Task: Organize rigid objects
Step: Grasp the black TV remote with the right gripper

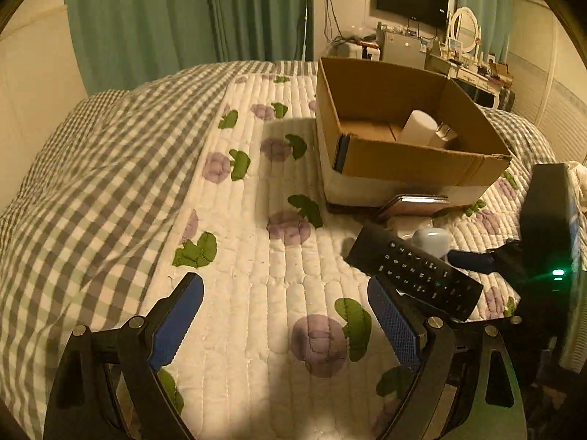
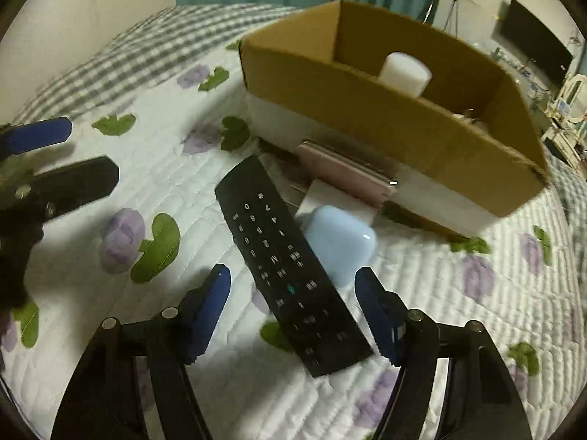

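A white quilted bedspread with purple flowers and green leaves point(image 1: 256, 293) lies under both grippers. Ahead of the right gripper's fingers stands an open brown cardboard box with a white lower band point(image 2: 403, 124), holding a white cylindrical container point(image 2: 403, 69) (upright or tilted is unclear). The long black remote control with rows of pale buttons point(image 2: 290, 267) lies flat on the quilt between the right gripper point(image 2: 293, 315) fingers, which are spread wide and touch nothing. Just past the right fingertip, beside the remote, sits a pale blue rounded plastic case point(image 2: 341, 242); beyond it a flat pink phone point(image 2: 345, 172) lies against the box's front. The left gripper point(image 1: 286, 326) has its fingers wide apart over bare quilt, the remote just beyond its right fingertip.
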`<state>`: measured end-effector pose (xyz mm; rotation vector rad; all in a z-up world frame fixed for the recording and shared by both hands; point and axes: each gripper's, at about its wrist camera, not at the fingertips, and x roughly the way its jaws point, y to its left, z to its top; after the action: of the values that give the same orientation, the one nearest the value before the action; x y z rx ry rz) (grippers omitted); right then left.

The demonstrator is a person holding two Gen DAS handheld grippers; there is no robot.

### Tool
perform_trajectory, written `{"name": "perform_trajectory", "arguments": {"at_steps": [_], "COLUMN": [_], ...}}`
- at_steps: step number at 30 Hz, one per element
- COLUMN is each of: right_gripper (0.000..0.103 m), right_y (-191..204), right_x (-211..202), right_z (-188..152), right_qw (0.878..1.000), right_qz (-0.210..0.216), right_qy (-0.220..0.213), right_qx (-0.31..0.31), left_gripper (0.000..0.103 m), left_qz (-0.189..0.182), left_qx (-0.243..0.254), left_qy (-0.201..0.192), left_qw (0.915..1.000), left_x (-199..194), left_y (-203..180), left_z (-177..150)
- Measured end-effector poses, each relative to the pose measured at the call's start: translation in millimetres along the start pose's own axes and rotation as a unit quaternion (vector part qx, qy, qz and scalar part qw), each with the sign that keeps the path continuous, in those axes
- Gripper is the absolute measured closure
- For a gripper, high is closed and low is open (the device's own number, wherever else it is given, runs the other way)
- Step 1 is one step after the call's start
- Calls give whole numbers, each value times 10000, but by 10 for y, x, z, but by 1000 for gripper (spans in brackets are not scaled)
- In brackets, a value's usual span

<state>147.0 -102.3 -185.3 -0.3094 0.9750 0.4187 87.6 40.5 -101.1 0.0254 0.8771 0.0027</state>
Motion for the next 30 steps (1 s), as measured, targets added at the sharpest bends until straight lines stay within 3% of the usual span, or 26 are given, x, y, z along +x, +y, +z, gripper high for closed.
{"name": "perform_trajectory", "arguments": {"at_steps": [4, 5, 11, 15, 22, 30], "right_gripper": [38, 49, 62, 62, 62, 62], "right_y": [75, 88, 165, 133, -256, -956], "right_x": [176, 175, 103, -192, -815, -893], "right_z": [15, 11, -109, -265, -445, -599], "right_qw": [9997, 9997, 9998, 9997, 9934, 9728], "right_qz": [-128, -131, 75, 213, 234, 0], "right_qy": [201, 188, 151, 36, -655, -667], "right_qx": [-105, -121, -140, 67, 912, 2217], "left_gripper": [10, 10, 10, 10, 10, 10], "left_qz": [-134, -119, -41, 45, -83, -427], "left_qx": [-14, -26, -74, -35, 120, 156], "left_qy": [113, 147, 129, 131, 73, 307], "left_qw": [9998, 9998, 9999, 9999, 9999, 9985], "left_x": [73, 91, 28, -54, -83, 290], "left_y": [10, 14, 52, 33, -277, -919], "left_z": [-30, -39, -44, -54, 11, 47]}}
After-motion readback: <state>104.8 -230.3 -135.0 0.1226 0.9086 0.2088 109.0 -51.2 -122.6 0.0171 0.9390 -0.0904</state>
